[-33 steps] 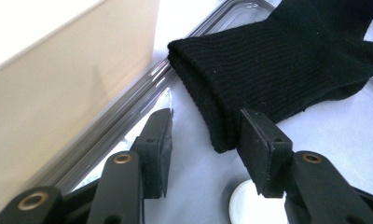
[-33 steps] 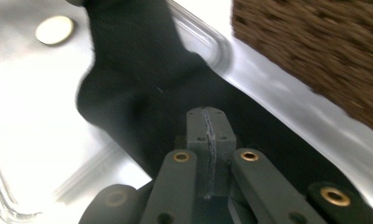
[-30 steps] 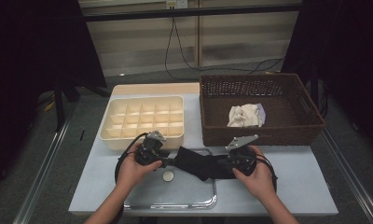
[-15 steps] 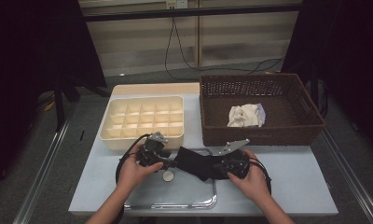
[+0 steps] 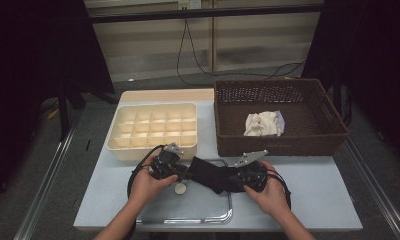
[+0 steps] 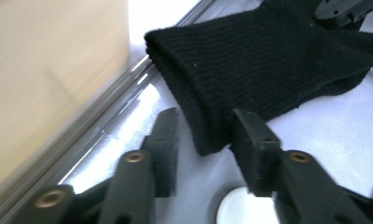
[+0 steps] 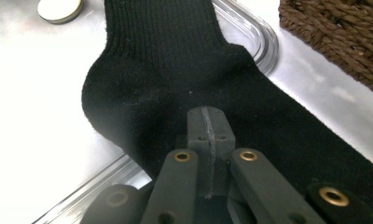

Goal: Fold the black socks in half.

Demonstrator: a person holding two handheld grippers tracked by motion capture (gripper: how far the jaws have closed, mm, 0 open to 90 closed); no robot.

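A black sock (image 5: pixel 210 172) lies across a shallow metal tray (image 5: pixel 228 216) at the table's front. My left gripper (image 5: pixel 184 175) is at the sock's cuff end. In the left gripper view its jaws (image 6: pixel 208 142) stand apart and have just been closing, with the cuff's corner (image 6: pixel 212 126) between them. One pad (image 6: pixel 250 140) is at the fabric's edge and the other is clear of it. My right gripper (image 5: pixel 234 179) is at the foot end. There its jaws (image 7: pixel 210 126) are shut together, pinching the sock (image 7: pixel 166 70) near the heel.
A small white disc (image 5: pixel 180 188) lies in the tray near the left gripper. A cream compartment box (image 5: pixel 153 130) stands behind it at the left. At the back right, a brown wicker basket (image 5: pixel 288 142) holds a white cloth (image 5: pixel 262 123).
Both hands stay at the sock's two ends. The right hand has edged slightly left.
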